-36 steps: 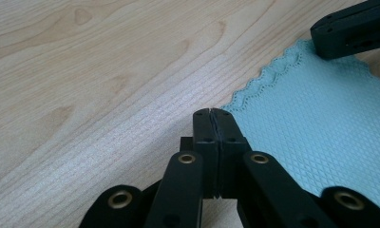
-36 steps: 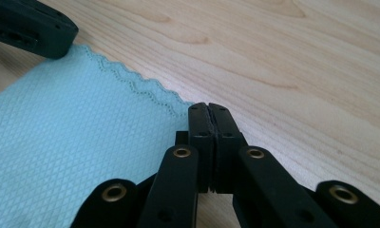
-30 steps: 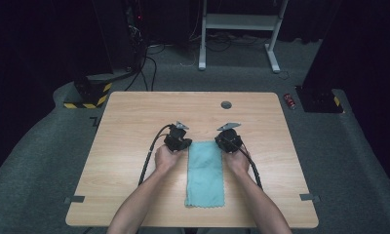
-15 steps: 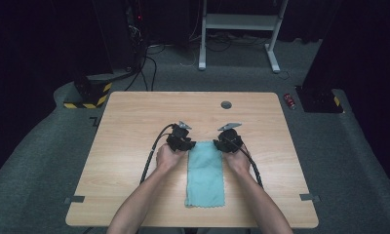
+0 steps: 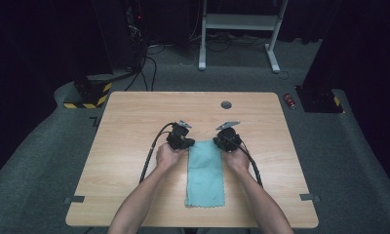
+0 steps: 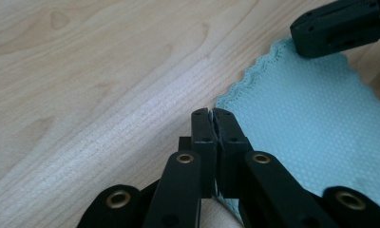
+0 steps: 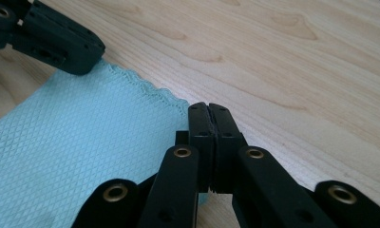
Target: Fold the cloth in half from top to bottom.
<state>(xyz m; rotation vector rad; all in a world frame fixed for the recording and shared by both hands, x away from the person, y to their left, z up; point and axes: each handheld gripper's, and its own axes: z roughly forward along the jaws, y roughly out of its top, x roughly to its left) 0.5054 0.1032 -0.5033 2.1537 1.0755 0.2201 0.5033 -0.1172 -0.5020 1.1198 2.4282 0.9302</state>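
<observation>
A light teal cloth [image 5: 205, 173] lies flat as a narrow strip on the wooden table [image 5: 134, 122]. My left gripper [image 5: 188, 144] rests at its far left corner and my right gripper [image 5: 217, 143] at its far right corner. In the left gripper view the jaws [image 6: 212, 114] are pressed together right at the cloth's scalloped corner [image 6: 311, 118]. In the right gripper view the jaws [image 7: 208, 109] are likewise together at the other corner [image 7: 83, 142]. Both pairs of jaws have just been closing. No cloth shows clearly between them.
A small round grommet [image 5: 226, 105] sits in the table near its far edge. Cables trail from both grippers toward the person. Beyond the table are a white frame [image 5: 242, 22], a yellow-black striped block [image 5: 88, 100] and a red item [image 5: 291, 101] on grey carpet.
None of the high view frames shows the hands or the cloth shifting; the grippers stay at the cloth's far corners.
</observation>
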